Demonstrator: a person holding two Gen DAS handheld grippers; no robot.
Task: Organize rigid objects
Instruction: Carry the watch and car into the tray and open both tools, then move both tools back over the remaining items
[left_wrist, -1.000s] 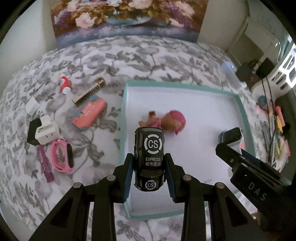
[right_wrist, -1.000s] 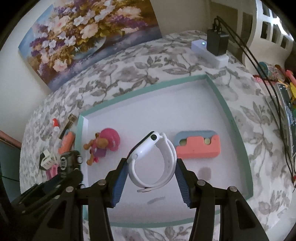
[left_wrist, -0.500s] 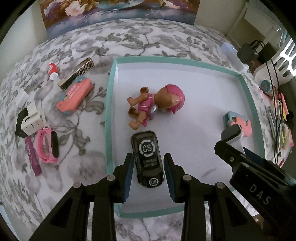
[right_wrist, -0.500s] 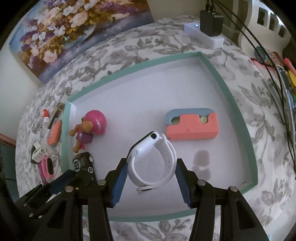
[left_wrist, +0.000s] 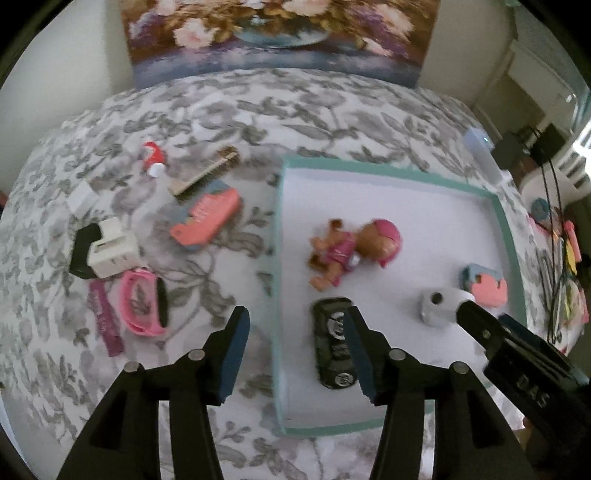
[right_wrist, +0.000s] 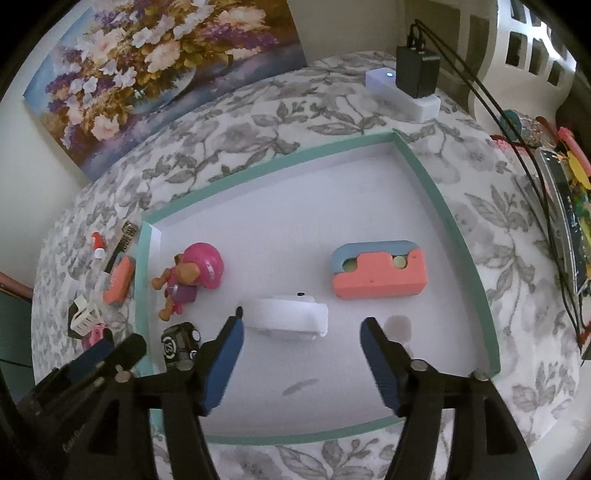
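Observation:
The black toy car (left_wrist: 330, 343) lies on the floor of the teal-rimmed white tray (left_wrist: 391, 173), by its left wall. My left gripper (left_wrist: 295, 350) hangs over that wall with its jaws opening; the right pad stands in front of the car without pressing it. The white smartwatch (right_wrist: 291, 319) lies on its side in the tray (right_wrist: 443, 221), just beyond my right gripper (right_wrist: 301, 347). That gripper's jaws are opening too, with nothing between them. The car (right_wrist: 181, 341) also shows at lower left in the right wrist view.
A pink pup figure (left_wrist: 354, 251) and a coral-and-blue block (right_wrist: 376, 273) also lie in the tray. Left of it on the flowered bedspread lie a pink band (left_wrist: 142, 302), a white charger (left_wrist: 107, 251), a coral case (left_wrist: 207, 221), a comb (left_wrist: 207, 173) and a purple stick (left_wrist: 105, 321).
Both grippers have let go. The car now rests on the tray floor and the watch lies on its side. Both pairs of jaws have widened, and the left gripper has shifted left.

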